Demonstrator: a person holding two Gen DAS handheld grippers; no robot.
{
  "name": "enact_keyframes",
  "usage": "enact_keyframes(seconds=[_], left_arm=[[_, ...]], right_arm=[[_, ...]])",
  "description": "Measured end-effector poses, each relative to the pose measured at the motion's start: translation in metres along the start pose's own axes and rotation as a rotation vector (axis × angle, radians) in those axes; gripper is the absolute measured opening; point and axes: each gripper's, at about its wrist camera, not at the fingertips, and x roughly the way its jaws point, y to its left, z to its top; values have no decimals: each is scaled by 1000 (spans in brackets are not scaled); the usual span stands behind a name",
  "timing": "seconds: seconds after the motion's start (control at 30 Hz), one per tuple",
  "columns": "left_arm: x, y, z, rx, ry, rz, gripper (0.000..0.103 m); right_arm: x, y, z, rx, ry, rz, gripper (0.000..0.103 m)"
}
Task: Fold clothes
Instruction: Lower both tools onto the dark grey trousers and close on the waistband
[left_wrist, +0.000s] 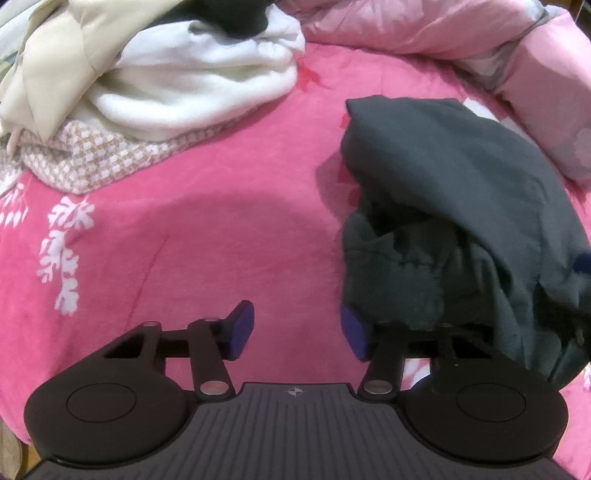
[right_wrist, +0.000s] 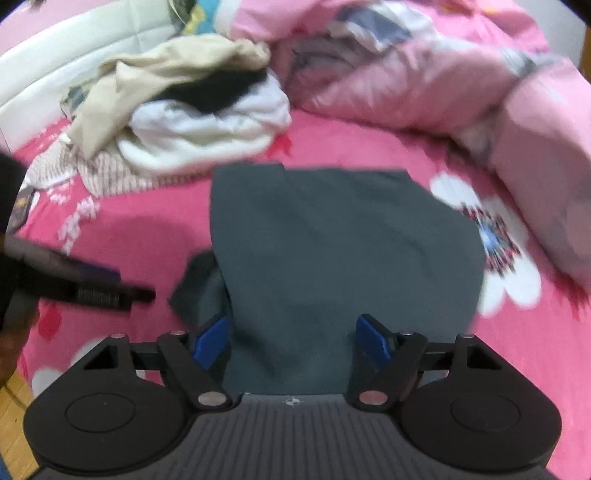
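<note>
A dark grey garment (left_wrist: 443, 206) lies folded on the pink bedspread (left_wrist: 221, 229), to the right in the left wrist view. My left gripper (left_wrist: 299, 332) is open and empty, just left of the garment; its right finger touches the garment's bunched near edge. In the right wrist view the same garment (right_wrist: 332, 240) lies flat in the middle. My right gripper (right_wrist: 291, 339) is open, its jaws straddling the garment's near edge without closing on it. The left gripper (right_wrist: 92, 284) shows at the left of that view.
A heap of unfolded clothes, white (left_wrist: 192, 85), beige and checked (left_wrist: 92, 155), lies at the back left. A rumpled pink duvet (right_wrist: 424, 74) runs along the back and right. A white headboard (right_wrist: 74, 62) stands at the far left.
</note>
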Motion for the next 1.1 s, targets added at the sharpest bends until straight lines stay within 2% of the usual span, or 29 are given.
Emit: enact_keyframes(seconds=[0.13, 0.2, 0.27, 0.3, 0.33, 0.4, 0.5, 0.63, 0.8, 0.93, 0.97, 1.03, 1.1], left_arm=[[2, 2, 0, 47, 2, -18, 42], [4, -2, 0, 93, -6, -39, 41], [6, -7, 1, 142, -16, -62, 41], [7, -10, 1, 167, -21, -75, 41], [8, -13, 2, 192, -26, -87, 41], [11, -19, 3, 251, -30, -113, 41], [17, -28, 5, 343, -29, -154, 43], [21, -35, 8, 433, -23, -229, 54], [26, -40, 12, 524, -28, -264, 63], [31, -41, 16, 588, -47, -278, 63], [34, -41, 17, 601, -45, -284, 64], [39, -41, 21, 612, -31, -300, 64], [42, -34, 28, 555, 0, -348, 64]], right_arm=[[32, 8, 31, -33, -55, 7, 78], [53, 10, 39, -35, -22, 24, 74], [71, 6, 43, -18, 29, 30, 43], [79, 3, 43, -4, 60, 30, 12], [83, -3, 44, 22, 77, 25, 7], [74, -27, 42, 124, 49, -16, 6], [52, -64, 33, 254, 13, -127, 6], [30, -118, 11, 461, 11, -217, 8], [-3, -157, -23, 744, -40, -224, 10], [-20, -150, -44, 843, -1, -176, 13], [-23, -148, -50, 869, 18, -149, 17], [-30, -140, -66, 940, 59, -99, 39], [-34, -132, -84, 1026, 91, -54, 49]])
